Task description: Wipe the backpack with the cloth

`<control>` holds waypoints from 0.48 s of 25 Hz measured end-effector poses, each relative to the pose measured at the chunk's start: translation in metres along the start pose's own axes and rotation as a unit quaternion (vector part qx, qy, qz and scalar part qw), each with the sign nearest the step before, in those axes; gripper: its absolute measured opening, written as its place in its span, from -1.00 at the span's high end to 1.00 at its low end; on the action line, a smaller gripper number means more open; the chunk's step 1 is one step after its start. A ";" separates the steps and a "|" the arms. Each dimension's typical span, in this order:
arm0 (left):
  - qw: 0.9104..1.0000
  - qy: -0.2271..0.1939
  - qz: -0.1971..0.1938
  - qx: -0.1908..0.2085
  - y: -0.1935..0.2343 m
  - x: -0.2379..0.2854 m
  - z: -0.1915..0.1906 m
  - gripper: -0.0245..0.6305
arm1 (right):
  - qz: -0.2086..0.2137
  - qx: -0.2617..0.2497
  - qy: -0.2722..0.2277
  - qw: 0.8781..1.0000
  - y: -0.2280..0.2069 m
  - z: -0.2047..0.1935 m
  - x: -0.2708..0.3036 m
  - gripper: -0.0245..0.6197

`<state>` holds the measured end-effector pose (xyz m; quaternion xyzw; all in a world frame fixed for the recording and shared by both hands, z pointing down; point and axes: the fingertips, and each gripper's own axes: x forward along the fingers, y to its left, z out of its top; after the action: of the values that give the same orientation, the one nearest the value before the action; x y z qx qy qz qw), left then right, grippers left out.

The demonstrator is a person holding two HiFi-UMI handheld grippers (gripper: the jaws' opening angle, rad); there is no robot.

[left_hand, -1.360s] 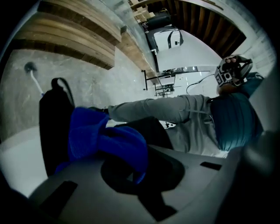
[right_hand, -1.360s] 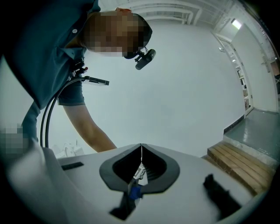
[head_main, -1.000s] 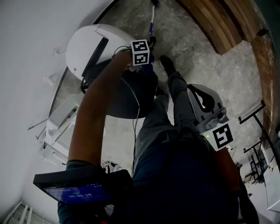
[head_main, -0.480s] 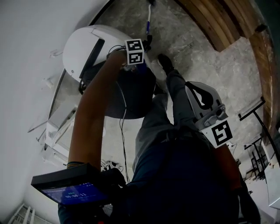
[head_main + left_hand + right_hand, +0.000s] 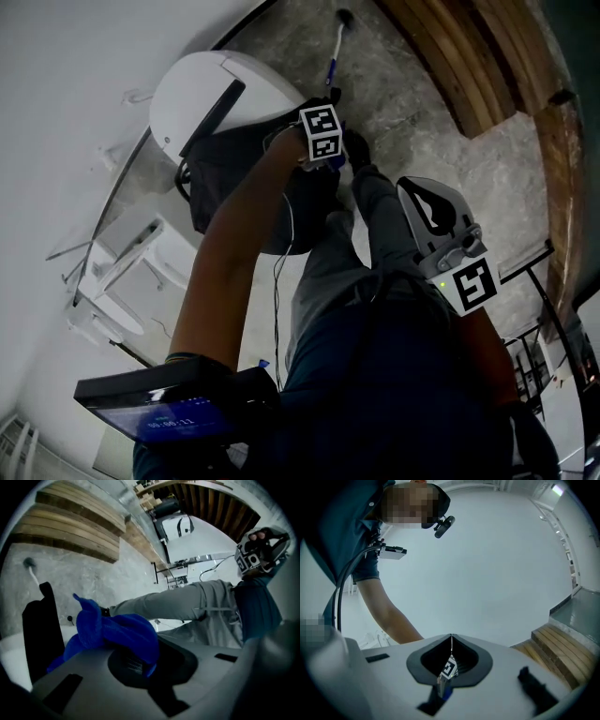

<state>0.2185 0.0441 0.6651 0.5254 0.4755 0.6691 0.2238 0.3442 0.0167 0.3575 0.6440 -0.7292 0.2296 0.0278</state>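
Note:
The dark backpack (image 5: 230,173) rests on a white rounded seat (image 5: 202,89) in the head view. My left gripper (image 5: 328,159) is at the backpack's right side, under its marker cube, with its jaws hidden there. In the left gripper view, my left gripper (image 5: 136,654) is shut on a bunched blue cloth (image 5: 117,632), with a black part of the backpack (image 5: 41,634) at the left. My right gripper (image 5: 419,192) stays by the person's right side, away from the backpack. In its own view, my right gripper (image 5: 451,641) is shut on nothing and points at a white wall.
A long-handled brush (image 5: 333,47) lies on the grey stone floor beyond the seat. Wooden steps (image 5: 469,47) curve along the top right. White furniture (image 5: 122,272) stands at the left. The person's grey-trousered leg (image 5: 375,216) and shoe stretch beside the backpack. A metal rack (image 5: 548,272) is at the right.
My left gripper with the cloth has slid a little to the right and nearer across the backpack, toward the person's foot. The right gripper has hardly moved.

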 end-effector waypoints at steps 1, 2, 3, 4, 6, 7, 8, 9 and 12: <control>0.999 -0.035 0.024 -0.008 0.002 0.000 0.001 0.82 | 0.018 -0.015 -0.003 1.000 0.003 0.005 0.005 0.92; 0.996 -0.073 0.057 -0.016 0.007 -0.002 0.004 0.82 | 0.039 -0.029 -0.002 0.999 0.006 0.009 0.012 0.92; 0.988 -0.114 0.099 -0.023 0.012 -0.007 0.009 0.82 | 0.062 -0.043 0.005 0.997 0.010 0.013 0.019 0.92; 0.977 -0.156 0.141 -0.033 0.017 -0.014 0.015 0.82 | 0.089 -0.056 0.015 0.994 0.014 0.016 0.026 0.92; 0.946 -0.238 0.214 -0.048 0.020 -0.034 0.026 0.82 | 0.146 -0.082 0.037 0.985 0.029 0.024 0.042 0.92; 0.928 -0.279 0.244 -0.041 0.018 -0.047 0.033 0.82 | 0.172 -0.093 0.049 0.979 0.040 0.028 0.051 0.92; 0.910 -0.313 0.272 -0.029 0.016 -0.059 0.039 0.82 | 0.196 -0.104 0.061 0.973 0.053 0.029 0.059 0.92; 0.896 -0.334 0.293 -0.022 0.012 -0.067 0.041 0.82 | 0.219 -0.116 0.072 0.966 0.067 0.029 0.066 0.92; 0.876 -0.342 0.339 -0.030 0.002 -0.067 0.034 0.82 | 0.284 -0.162 0.097 0.940 0.110 0.021 0.077 0.92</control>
<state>0.2736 0.0035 0.6342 0.8435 0.1415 0.4965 0.1482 0.2322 -0.0550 0.3321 0.3720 -0.9028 0.1675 0.1361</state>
